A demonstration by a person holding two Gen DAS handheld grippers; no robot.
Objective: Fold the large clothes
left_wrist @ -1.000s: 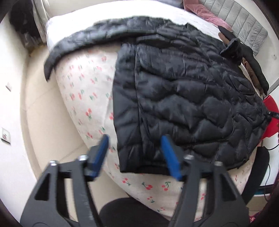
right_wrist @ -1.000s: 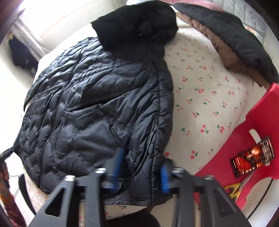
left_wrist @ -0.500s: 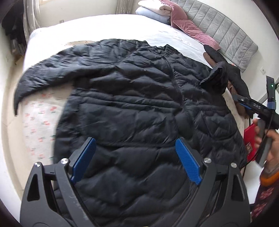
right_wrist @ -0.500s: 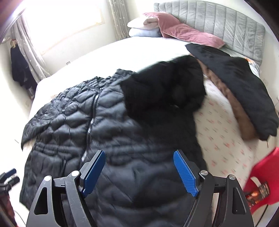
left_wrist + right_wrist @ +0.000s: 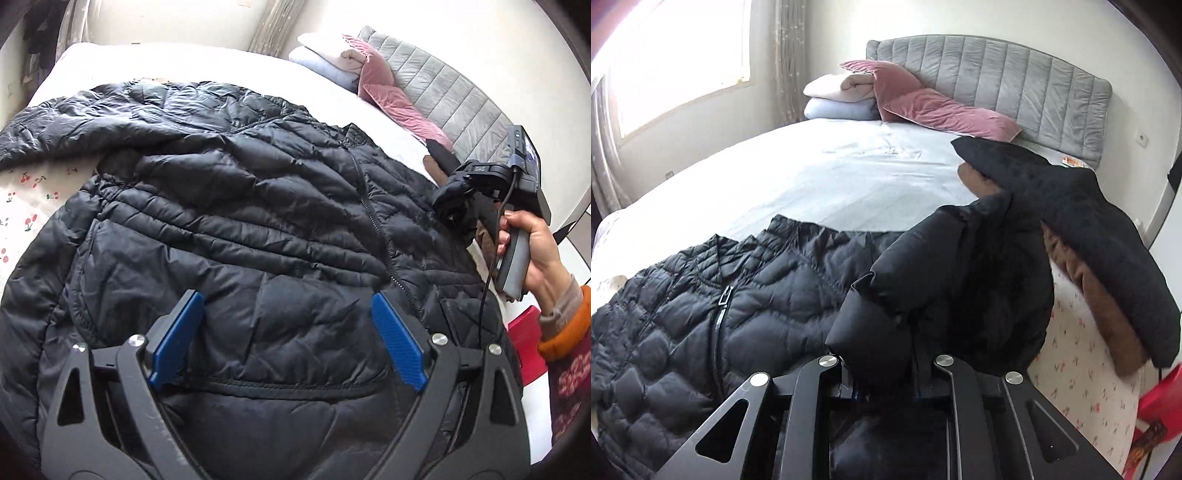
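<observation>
Black quilted jacket [image 5: 258,221]; cherry-print sheet [image 5: 26,206]; pink pillow [image 5: 945,110]

A wide bed with a pale white sheet [image 5: 849,177] fills the room, backed by a grey padded headboard with vertical channels [image 5: 1015,85]. Against it lie a long pink velvet cushion [image 5: 945,110] and a stack of folded cream and pale blue blankets [image 5: 838,98]. Daylight pours through a bright window [image 5: 676,55] in the cream wall [image 5: 713,125], with sheer patterned curtains [image 5: 785,59] hanging beside it. A cherry-print cover [image 5: 1086,369] lies over the near edge of the bed, and a white wall socket [image 5: 1142,138] sits by the headboard.
</observation>
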